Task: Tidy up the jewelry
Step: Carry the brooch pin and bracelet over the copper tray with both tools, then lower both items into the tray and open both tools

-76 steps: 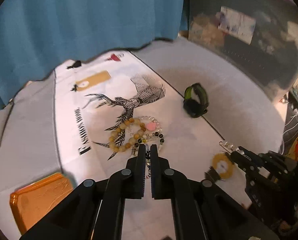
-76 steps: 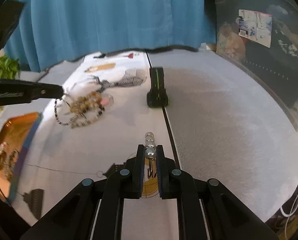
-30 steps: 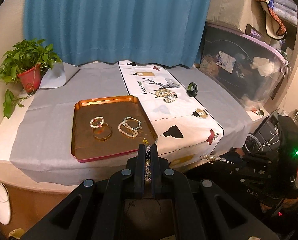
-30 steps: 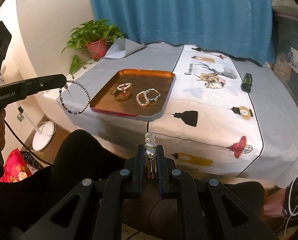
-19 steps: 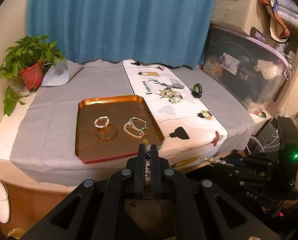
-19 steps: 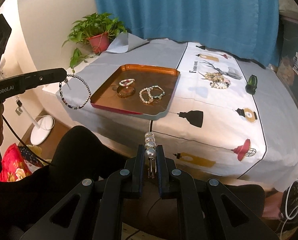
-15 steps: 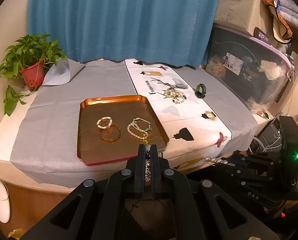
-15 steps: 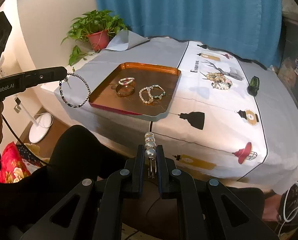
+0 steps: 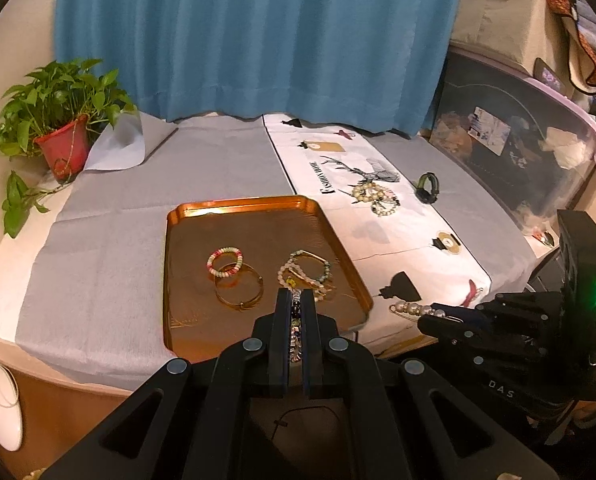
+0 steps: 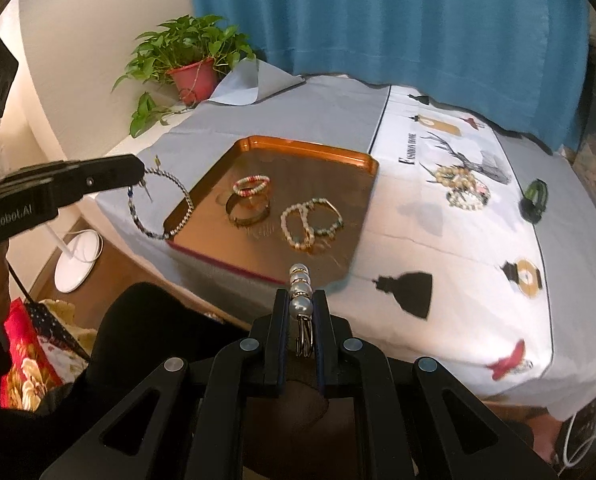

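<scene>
**A:** What has just changed?

**B:** Both grippers have drawn back from the far jewelry pile and now hover off the table's near edge, each carrying a piece. The left gripper (image 9: 294,300) is pinched fully closed on a thin beaded bracelet (image 10: 160,206), which dangles as a loop just off the near-left corner of the orange tray (image 9: 186,216). The right gripper (image 10: 301,304) is nearly closed on a pearl hair clip (image 10: 300,286), its pearls poking out past the fingertips, above the tray's near-right corner.

**A:** What does that mean for the task?

**B:** Likely both pieces are about to join the tray. It already holds a pink-and-white bracelet (image 9: 224,263) overlapping a gold bangle (image 9: 238,286) mid-tray, and mixed bracelets (image 9: 305,276) toward the right edge.

**A:** And against the earlier frame?

**B:** A couple of seconds ago both grippers were low over the white runner (image 9: 397,240). The remaining pile (image 9: 375,198) and a green band (image 9: 429,186) now lie well away, toward the table's far edge.
</scene>
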The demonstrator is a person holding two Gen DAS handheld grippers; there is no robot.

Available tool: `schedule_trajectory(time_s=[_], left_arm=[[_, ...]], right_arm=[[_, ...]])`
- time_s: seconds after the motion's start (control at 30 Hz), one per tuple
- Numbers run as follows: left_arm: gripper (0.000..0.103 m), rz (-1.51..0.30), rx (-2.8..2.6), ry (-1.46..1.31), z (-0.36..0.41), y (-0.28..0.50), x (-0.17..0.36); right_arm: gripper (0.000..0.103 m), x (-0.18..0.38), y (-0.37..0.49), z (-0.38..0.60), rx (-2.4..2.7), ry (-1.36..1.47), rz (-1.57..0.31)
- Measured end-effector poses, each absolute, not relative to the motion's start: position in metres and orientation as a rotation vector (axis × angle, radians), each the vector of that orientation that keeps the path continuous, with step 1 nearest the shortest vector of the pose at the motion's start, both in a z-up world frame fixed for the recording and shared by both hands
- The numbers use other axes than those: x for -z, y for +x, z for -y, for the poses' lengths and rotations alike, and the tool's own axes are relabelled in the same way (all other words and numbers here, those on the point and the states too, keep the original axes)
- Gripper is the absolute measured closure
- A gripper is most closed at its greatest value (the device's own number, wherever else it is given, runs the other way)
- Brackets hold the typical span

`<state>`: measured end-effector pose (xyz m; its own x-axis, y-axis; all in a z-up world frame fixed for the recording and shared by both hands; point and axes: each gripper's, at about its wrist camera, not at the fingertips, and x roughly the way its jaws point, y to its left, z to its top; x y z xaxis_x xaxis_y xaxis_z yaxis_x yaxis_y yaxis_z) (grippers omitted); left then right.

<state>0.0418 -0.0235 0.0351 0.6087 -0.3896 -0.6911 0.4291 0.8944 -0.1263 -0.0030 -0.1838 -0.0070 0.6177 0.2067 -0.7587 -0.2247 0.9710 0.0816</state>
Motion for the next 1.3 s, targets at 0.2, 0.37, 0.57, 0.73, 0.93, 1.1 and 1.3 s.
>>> schedule_trajectory(time_s=[0.2,0.37,0.57,0.73,0.93,1.1,1.3], left_arm=[[0.101,-0.802,0.463,0.045,0.022,0.069,-0.024],[0.101,-0.808,0.452,0.047,0.022,0.093,-0.015],[0.101,-0.815,0.438,0.055,0.025,0.118,-0.006],[0.101,-0.825,0.425,0.053,0.027,0.139,0.002],[0.101,-0.833,0.408,0.059,0.032,0.16,0.01],[0.09,-0.833,0.328,0.087,0.031,0.176,0.019],[0.003,-0.889,0.163,0.153,0.02,0.171,0.038]], right_arm=[[0.092,0.014,0.031,0.176,-0.245,-0.017,-0.876],[0.092,0.02,0.059,0.172,-0.237,-0.011,-0.878],[0.092,0.028,0.088,0.167,-0.234,-0.01,-0.883],[0.092,0.033,0.11,0.165,-0.233,-0.01,-0.882],[0.092,0.036,0.133,0.163,-0.228,-0.013,-0.874],[0.09,0.047,0.15,0.16,-0.208,-0.043,-0.881],[0.03,0.077,0.145,0.159,-0.161,-0.117,-1.002]])
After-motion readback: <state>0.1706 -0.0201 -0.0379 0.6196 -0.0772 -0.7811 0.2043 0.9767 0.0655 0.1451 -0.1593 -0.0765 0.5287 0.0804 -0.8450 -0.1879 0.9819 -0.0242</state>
